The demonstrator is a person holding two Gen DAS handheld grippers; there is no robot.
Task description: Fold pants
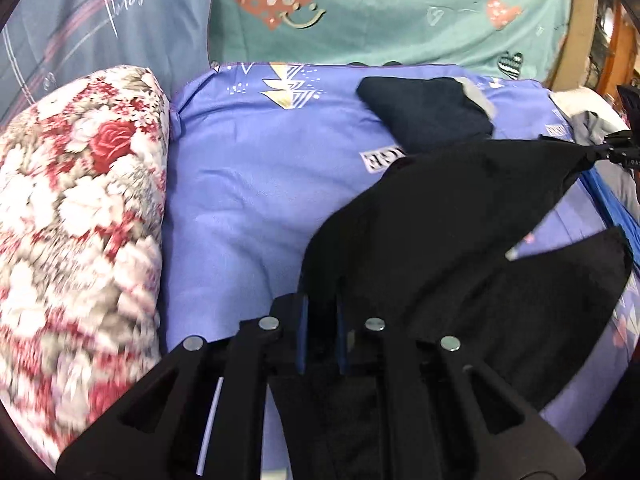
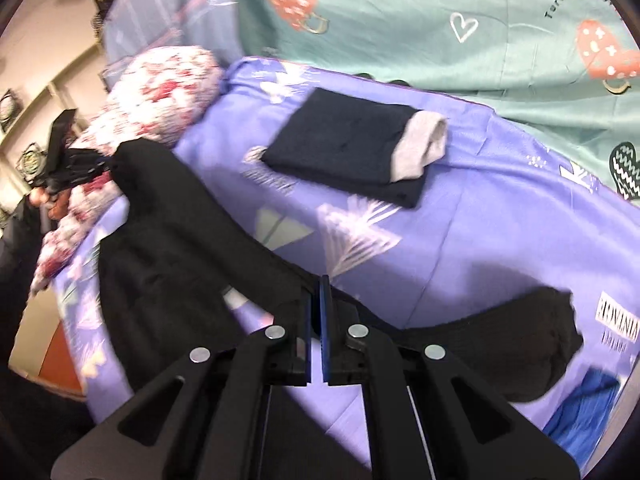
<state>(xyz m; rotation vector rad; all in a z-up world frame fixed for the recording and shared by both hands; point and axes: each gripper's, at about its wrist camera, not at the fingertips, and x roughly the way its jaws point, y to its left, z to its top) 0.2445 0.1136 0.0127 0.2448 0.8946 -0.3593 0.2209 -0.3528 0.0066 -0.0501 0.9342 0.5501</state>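
Both grippers pinch the black pants (image 1: 436, 216) at one edge — left gripper (image 1: 322, 300) and right gripper (image 2: 316, 300) each have their pads pressed together on the cloth, which hangs stretched between them above the purple sheet (image 1: 248, 208), the rest of it sagging onto the sheet. Behind the pants lies a folded dark garment (image 2: 352, 148) with a grey cuff, apart from them; a blue cloth (image 2: 584, 408) sits near the sagging end. A floral bolster (image 1: 80, 216) borders the sheet beside the left gripper — a teal heart-print cover (image 1: 392, 12) lies further back.
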